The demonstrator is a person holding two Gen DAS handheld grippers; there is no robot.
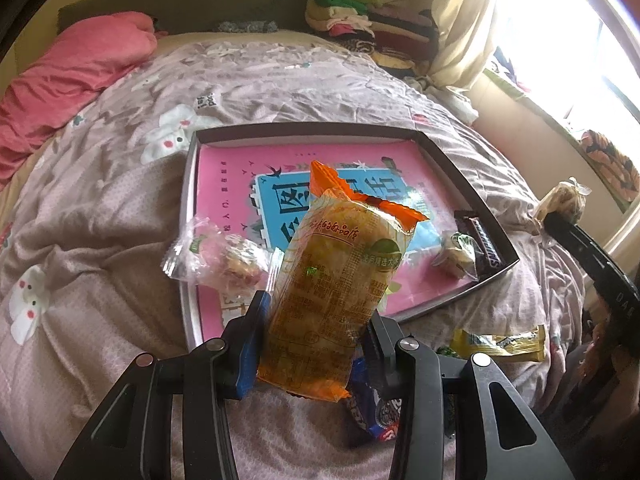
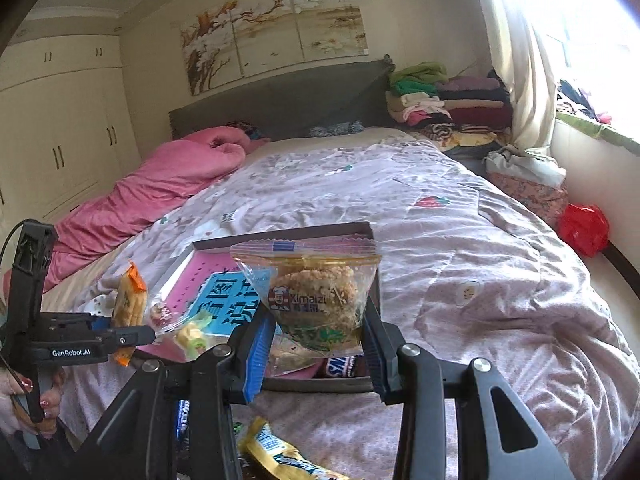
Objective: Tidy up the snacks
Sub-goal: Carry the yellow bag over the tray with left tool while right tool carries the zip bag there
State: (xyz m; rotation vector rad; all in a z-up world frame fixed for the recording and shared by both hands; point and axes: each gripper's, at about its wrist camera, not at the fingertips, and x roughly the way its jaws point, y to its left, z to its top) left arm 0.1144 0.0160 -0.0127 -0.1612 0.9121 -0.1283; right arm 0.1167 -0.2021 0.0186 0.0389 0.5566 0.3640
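My left gripper [image 1: 316,320] is shut on an orange cracker pack [image 1: 340,280] and holds it upright above the near edge of a shallow box [image 1: 472,176] with a pink bottom. The box holds a clear wrapped snack [image 1: 220,256], a pale wrapped snack [image 1: 456,256] and a dark chocolate bar [image 1: 482,240]. My right gripper [image 2: 316,344] is shut on a clear bag of rice cake [image 2: 316,292], raised over the box's near right corner [image 2: 368,236]. The left gripper with the orange pack [image 2: 128,304] shows at the left of the right wrist view.
A yellow wrapped snack [image 1: 500,342] and a blue wrapped snack [image 1: 372,408] lie on the floral quilt [image 1: 120,280] in front of the box. A pink blanket [image 2: 160,196] lies at the bed's left. Folded clothes [image 2: 440,100] are stacked by the headboard.
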